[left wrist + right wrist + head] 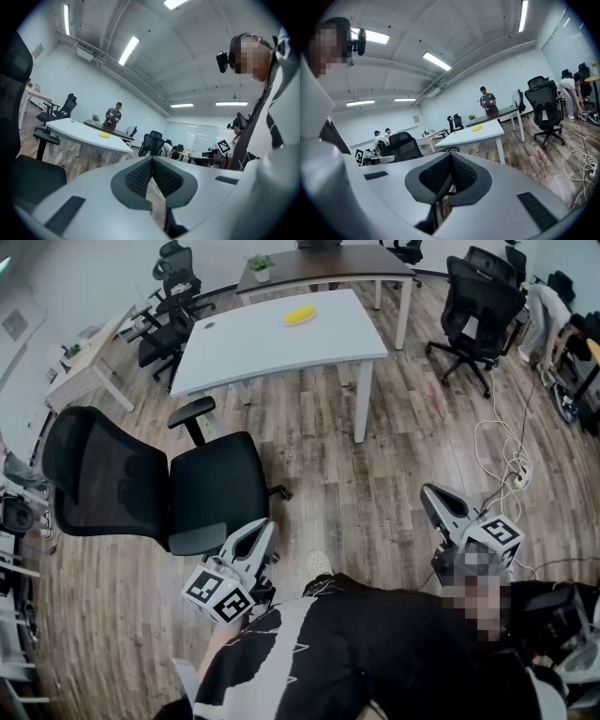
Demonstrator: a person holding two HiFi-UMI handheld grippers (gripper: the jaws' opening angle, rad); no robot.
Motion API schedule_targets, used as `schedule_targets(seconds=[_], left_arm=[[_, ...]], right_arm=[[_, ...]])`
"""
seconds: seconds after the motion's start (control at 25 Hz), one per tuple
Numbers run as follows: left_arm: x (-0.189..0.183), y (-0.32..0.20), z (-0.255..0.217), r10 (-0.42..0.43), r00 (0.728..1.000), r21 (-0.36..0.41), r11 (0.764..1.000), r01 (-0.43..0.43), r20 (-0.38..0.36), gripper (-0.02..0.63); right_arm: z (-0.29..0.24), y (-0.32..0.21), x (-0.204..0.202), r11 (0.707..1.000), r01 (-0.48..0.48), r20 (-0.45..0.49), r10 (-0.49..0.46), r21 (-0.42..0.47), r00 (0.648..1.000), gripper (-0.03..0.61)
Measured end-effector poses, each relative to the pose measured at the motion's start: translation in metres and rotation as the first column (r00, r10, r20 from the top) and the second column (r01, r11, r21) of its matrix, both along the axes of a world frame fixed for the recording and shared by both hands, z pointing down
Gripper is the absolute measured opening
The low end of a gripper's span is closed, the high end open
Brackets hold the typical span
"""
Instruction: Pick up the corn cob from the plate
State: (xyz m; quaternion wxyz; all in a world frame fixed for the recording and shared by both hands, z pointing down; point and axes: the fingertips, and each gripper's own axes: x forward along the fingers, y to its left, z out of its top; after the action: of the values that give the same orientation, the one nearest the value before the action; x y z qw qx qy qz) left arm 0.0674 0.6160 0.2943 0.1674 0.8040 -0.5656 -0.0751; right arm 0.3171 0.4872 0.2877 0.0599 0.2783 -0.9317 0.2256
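Far ahead on the white table (272, 343) lies a yellow plate (300, 315); the corn cob cannot be told apart from it at this distance. The same yellow plate is a small spot in the left gripper view (104, 135) and in the right gripper view (476, 127). Both grippers are held close to the person's body, well short of the table. My left gripper (265, 526) has its pads together with nothing between them (152, 159). My right gripper (428, 493) is likewise shut and empty (451, 157).
A black office chair (141, 488) stands between my left gripper and the table. White cables and a power strip (511, 465) lie on the wood floor at the right. Behind the table are a dark desk (323, 263) with a potted plant, more chairs (478, 301) and a standing person (487, 103).
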Motion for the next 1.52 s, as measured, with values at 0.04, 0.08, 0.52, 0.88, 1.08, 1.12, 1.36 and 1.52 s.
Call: schedule_targets(seconds=[0.04,0.08,0.52,0.88,1.08,1.12,1.36,1.52], left_arm=[[-0.001,-0.001,0.0,-0.001,1.0,0.001,1.0,0.001,0.001,0.014],[-0.003,-0.001,-0.001,-0.003,1.0,0.001,1.0,0.003,0.002,0.012],[-0.022,-0.022,0.002,-0.007,0.999,0.024,1.0,0.008,-0.037,0.012],[-0.068,-0.066,-0.007,0.065,0.995,0.162,0.985,-0.052,-0.078,0.012],[-0.112,-0.114,-0.023,0.141,0.984,0.201,0.973,-0.117,-0.109,0.012],[-0.123,-0.122,-0.023,0.132,0.984,0.206,0.973,-0.106,-0.121,0.012],[-0.163,-0.162,-0.015,0.128,0.988,0.203,0.973,-0.107,-0.089,0.012],[-0.18,-0.187,-0.013,0.058,0.998,0.177,0.983,-0.051,-0.034,0.012]], right_arm=[[0.0,0.0,-0.002,1.0,0.003,0.0,-0.003,0.0,1.0,0.014],[-0.001,-0.001,-0.004,1.0,0.006,0.0,-0.006,0.001,1.0,0.015],[0.014,-0.026,-0.022,0.998,0.01,-0.034,-0.012,-0.057,0.999,0.015],[0.029,-0.09,-0.076,0.993,-0.021,-0.051,0.015,-0.12,0.999,0.015],[0.006,-0.139,-0.132,0.995,-0.006,0.028,0.009,-0.095,1.0,0.015],[0.007,-0.145,-0.142,0.996,-0.006,0.025,0.008,-0.094,1.0,0.015],[0.025,-0.171,-0.182,0.992,-0.072,-0.063,0.065,-0.107,0.996,0.015],[0.026,-0.184,-0.195,0.986,-0.081,-0.035,0.076,-0.148,0.996,0.015]])
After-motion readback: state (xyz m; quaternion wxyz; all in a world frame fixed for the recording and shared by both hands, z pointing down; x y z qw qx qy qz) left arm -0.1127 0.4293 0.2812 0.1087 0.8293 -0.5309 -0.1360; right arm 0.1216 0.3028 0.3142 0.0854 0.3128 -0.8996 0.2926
